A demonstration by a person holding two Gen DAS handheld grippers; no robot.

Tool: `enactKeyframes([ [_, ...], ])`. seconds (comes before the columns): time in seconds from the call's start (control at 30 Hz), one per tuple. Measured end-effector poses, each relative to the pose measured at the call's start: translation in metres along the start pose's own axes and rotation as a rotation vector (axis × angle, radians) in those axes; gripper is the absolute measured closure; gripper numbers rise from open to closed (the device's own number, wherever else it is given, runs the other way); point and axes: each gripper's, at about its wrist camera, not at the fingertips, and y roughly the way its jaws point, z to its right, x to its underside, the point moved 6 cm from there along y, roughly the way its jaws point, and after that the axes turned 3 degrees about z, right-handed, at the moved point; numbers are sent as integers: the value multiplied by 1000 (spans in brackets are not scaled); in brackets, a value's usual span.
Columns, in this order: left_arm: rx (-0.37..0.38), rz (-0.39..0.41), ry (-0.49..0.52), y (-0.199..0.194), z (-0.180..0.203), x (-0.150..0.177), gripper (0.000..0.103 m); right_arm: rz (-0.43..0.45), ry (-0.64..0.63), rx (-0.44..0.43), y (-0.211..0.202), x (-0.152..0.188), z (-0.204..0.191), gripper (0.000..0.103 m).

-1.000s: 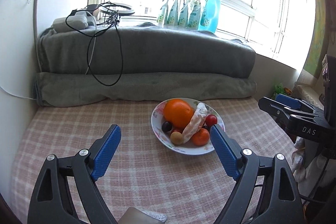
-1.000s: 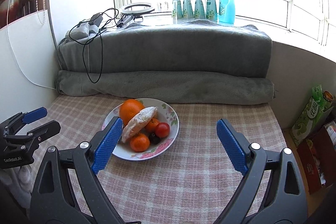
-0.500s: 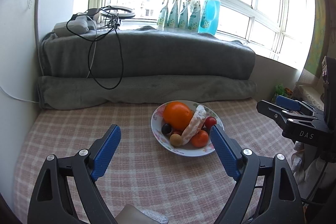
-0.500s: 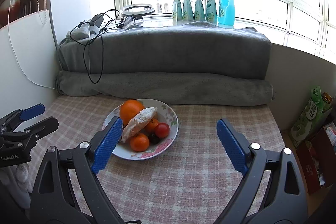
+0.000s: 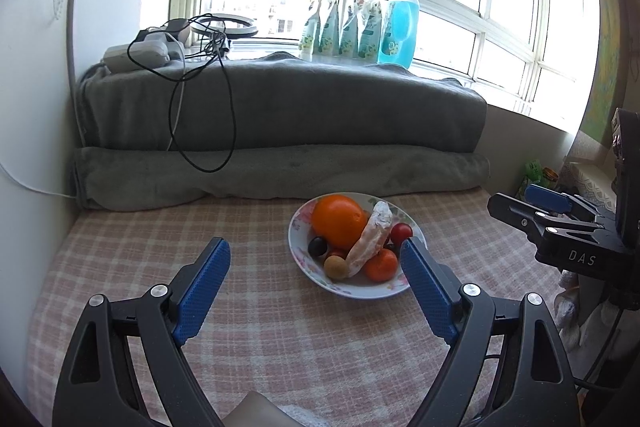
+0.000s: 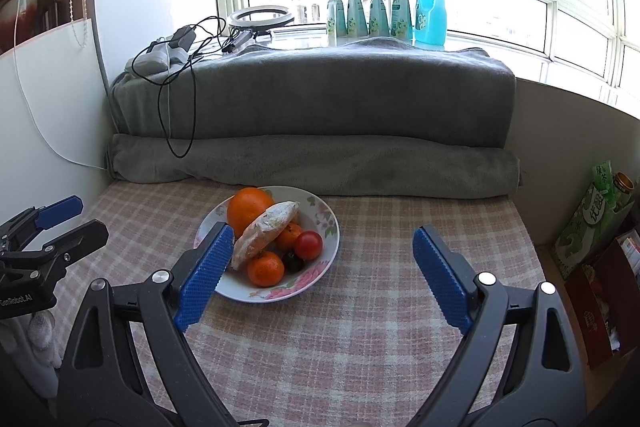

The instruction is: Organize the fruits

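Both grippers idle, nothing grasped.
Left gripper (image 5: pixel 316 263) and right gripper (image 6: pixel 323 241) are spread wide, empty, short of the floral plate (image 6: pixel 320 277) on the checked bench (image 6: pixel 360 347). Risk: fruits are heaped under the wrapped roll (image 6: pixel 266 231); nudging it could send the cherry tomato (image 6: pixel 308 245) rolling off.
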Motion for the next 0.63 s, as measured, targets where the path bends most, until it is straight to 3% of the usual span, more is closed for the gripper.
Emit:
enactKeyframes([
  [0.63, -4, 2, 11, 2, 2, 1, 16, -13, 3, 2, 3, 5, 0, 10],
])
